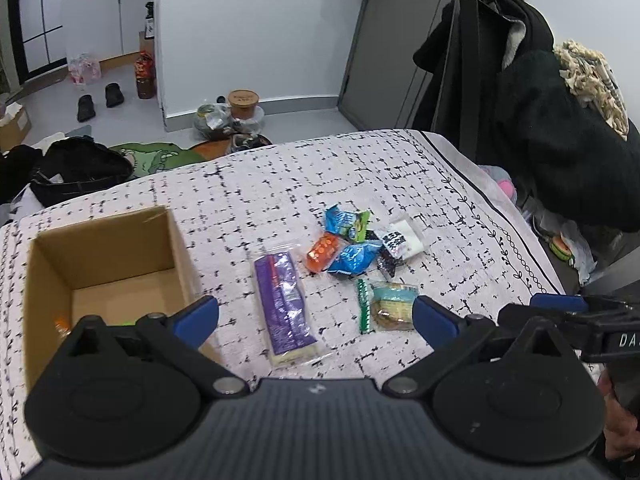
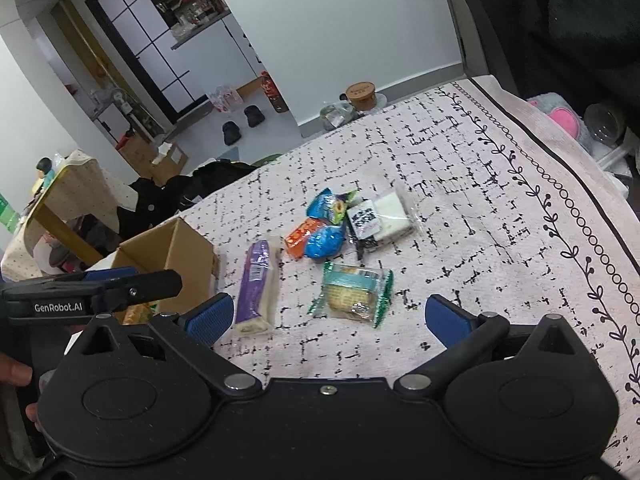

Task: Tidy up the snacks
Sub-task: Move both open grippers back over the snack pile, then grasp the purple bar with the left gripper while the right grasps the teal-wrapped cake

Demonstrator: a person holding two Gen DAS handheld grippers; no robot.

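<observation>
Both hand-held grippers (image 1: pixel 316 318) (image 2: pixel 328 314) gape empty above snacks (image 1: pixel 352 248) on patterned tablecloth (image 1: pixel 280 184).

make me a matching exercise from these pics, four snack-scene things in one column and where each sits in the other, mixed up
Things:
1. brown cardboard box
2. long purple-wrapped bar
3. clear pack with a white square inside
4. green-edged biscuit pack

Places:
A. far right end of the snack cluster
B. left side of the patterned cloth
C. nearest the right gripper, in front of the cluster
D. between the box and the small snack cluster

Pairs: 1-B, 2-D, 3-A, 4-C
</observation>
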